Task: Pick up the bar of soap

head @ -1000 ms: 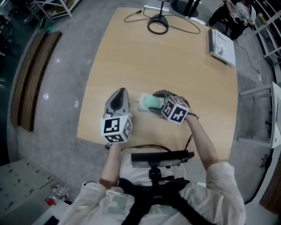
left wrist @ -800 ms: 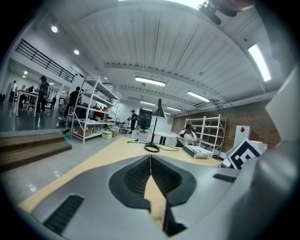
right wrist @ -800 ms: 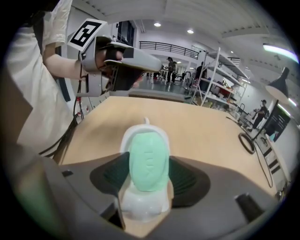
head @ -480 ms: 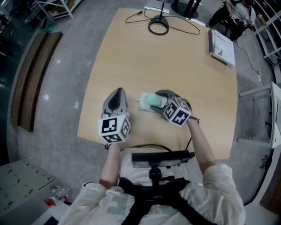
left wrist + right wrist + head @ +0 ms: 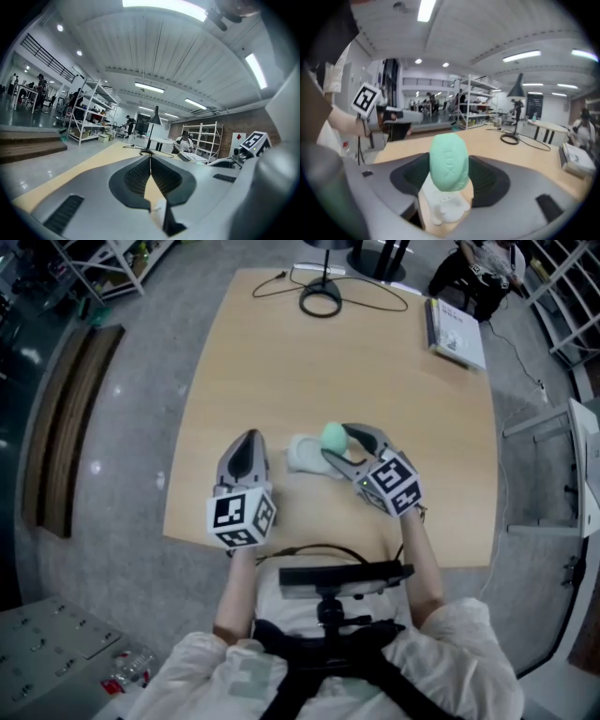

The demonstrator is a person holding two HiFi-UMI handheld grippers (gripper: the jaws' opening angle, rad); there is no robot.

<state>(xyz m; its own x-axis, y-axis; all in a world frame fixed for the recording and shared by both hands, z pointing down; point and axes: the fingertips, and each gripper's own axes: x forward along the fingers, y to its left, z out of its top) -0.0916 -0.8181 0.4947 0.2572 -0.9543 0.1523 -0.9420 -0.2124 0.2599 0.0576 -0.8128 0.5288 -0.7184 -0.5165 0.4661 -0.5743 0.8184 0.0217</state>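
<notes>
- One pale green bar of soap [image 5: 333,437] [image 5: 449,161] stands on end between the jaws of the right gripper [image 5: 339,444] [image 5: 449,174], which press against its two sides.
- Just below and beside the bar lies a white soap dish [image 5: 302,454] [image 5: 444,207] on the wooden table [image 5: 309,362]; the head view puts the soap at the dish's right end.
- Behind those jaws, the right gripper's marker cube [image 5: 394,486] tilts toward the person's sleeve at the table's near edge.
- To the left of the dish, the left gripper [image 5: 246,441] [image 5: 150,161] hangs over the table with its jaws brought together and nothing between them, only a thin seam showing where the ridged pads meet.
- Its own marker cube [image 5: 241,517] sits over the near edge of the table.
- Across the table at the far end, a lamp's ring-shaped base [image 5: 321,301] rests amid a loose black cable, and a booklet [image 5: 457,332] lies near the far right corner.
- Beyond the tabletop, metal shelving and ceiling strip lights fill both gripper views.
</notes>
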